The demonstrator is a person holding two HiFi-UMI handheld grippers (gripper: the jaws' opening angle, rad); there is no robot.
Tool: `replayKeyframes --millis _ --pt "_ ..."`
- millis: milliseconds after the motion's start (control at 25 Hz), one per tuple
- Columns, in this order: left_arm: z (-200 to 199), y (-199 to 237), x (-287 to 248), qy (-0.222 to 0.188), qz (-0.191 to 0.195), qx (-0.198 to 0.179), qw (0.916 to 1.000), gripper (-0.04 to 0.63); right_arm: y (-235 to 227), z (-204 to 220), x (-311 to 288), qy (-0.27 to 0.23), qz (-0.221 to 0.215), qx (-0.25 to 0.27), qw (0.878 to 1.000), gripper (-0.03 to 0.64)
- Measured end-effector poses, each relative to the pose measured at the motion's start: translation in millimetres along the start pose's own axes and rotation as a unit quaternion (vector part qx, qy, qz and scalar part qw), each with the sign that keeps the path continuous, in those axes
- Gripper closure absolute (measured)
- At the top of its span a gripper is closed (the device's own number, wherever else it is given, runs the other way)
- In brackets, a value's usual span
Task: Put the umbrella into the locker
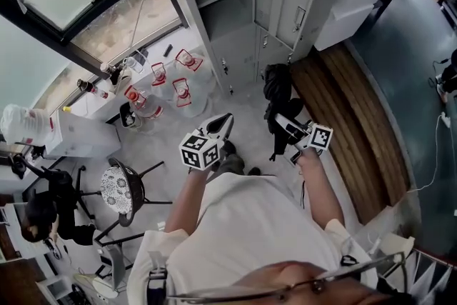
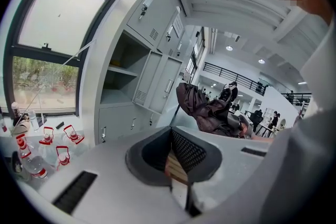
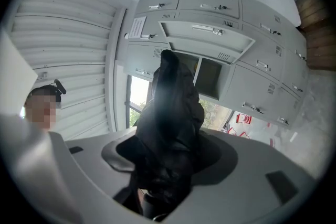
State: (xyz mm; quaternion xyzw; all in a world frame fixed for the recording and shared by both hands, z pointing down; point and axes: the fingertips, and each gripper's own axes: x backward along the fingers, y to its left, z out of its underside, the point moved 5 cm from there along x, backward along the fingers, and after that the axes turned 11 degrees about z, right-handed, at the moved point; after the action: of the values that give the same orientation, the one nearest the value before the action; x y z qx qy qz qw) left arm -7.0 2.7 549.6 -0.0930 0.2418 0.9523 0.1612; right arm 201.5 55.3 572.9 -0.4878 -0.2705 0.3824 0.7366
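While the right gripper [image 1: 283, 123] is clamped on the umbrella [image 3: 170, 123], a folded bundle of crumpled black fabric rising from between its jaws, the left gripper [image 2: 171, 136] holds nothing. Its curved grey jaws meet at the tips, with one mesh-textured pad showing. At the centre of the head view the umbrella sits over pale speckled floor, just below the locker [image 1: 239, 46]. This smooth grey metal cabinet stands at the upper centre, and its flat door [image 1: 287, 3] is open on a boxy shelved compartment. Clear plastic bottles [image 1: 153, 93] with red labels cluster at the left.
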Motion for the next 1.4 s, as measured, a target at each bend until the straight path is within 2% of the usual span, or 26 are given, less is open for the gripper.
replayKeyframes --millis 280,600,880,1000,1240,1400 --pt "-18.4 29.4 -9.6 -0.009 0.011 -0.001 0.9999 0.591 -4.8 -11.3 -22.7 0.008 0.013 0.016 1.000 0.351" --pt "-56.5 107.7 -31.8 -0.012 0.023 0.012 0.9996 0.591 -24.7 -53.6 -85.1 -0.010 0.026 0.009 1.000 0.354" --pt "-84.3 161.1 -46.4 -0.010 0.047 0.014 0.9987 0.591 -40.7 -79.7 -130.4 -0.029 0.085 0.043 0.995 0.357" --pt "-94.1 177.8 -51.5 -0.009 0.062 0.010 0.9980 0.591 -49.0 -87.4 -145.2 -0.038 0.106 0.043 0.993 0.364" --pt "-108.6 209.2 -53.5 -0.010 0.073 0.010 0.9972 0.591 -56.6 -101.7 -173.6 -0.064 0.103 0.030 0.992 0.365" --pt "-112.3 224.8 -55.3 -0.008 0.073 0.014 0.9972 0.591 -62.9 -108.1 -194.0 -0.055 0.119 0.042 0.990 0.364"
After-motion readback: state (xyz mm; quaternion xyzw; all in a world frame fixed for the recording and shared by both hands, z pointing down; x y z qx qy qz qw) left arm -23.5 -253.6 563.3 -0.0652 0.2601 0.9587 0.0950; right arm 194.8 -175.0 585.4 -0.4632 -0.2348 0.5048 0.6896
